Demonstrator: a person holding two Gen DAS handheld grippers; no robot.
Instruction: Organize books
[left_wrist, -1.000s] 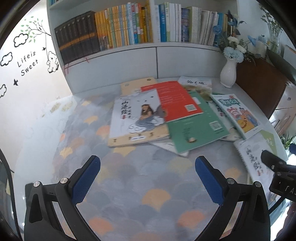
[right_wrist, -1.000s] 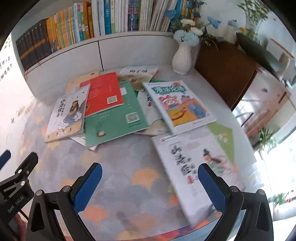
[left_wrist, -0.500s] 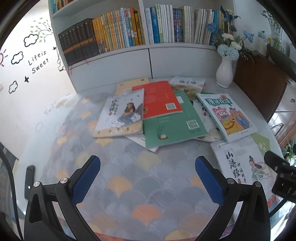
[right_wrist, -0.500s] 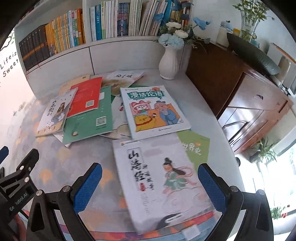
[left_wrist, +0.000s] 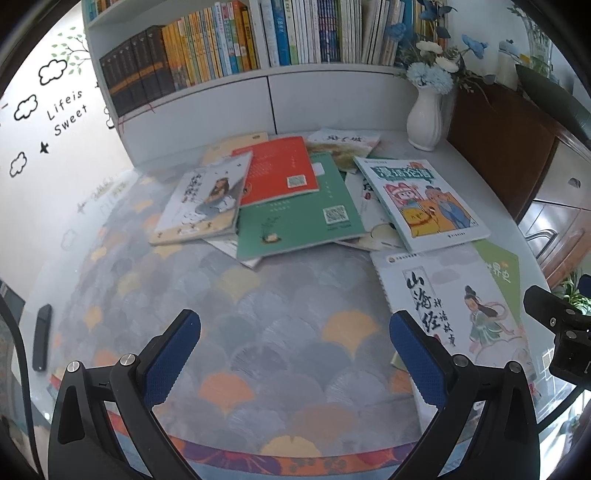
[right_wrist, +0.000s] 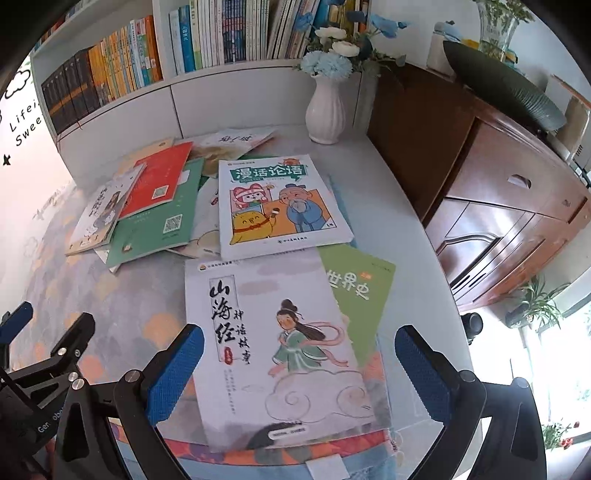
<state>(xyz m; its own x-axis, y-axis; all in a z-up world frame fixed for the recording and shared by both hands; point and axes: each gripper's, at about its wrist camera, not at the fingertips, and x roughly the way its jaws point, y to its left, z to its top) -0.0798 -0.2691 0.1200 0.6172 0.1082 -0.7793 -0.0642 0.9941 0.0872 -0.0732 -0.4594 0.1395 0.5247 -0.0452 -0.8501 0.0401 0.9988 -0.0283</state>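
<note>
Left gripper: your jaws are spread, holding nothing.
Right gripper: spread wide over the white illustrated paperback.
Books: scattered pile on the scallop-patterned tablecloth.

White ribbed vase of blue and white artificial flowers at the far end of the bench, just beside a dark wooden cabinet. Dark ribbed oval dish on the cabinet top. Scallop-patterned cloth in grey, blue and orange over the bench. Black remote-like bar near the cloth's left edge. Wall decals to the left: clouds, a star, the words "Life is Sweet". Green potted plant low beyond the cabinet.
</note>
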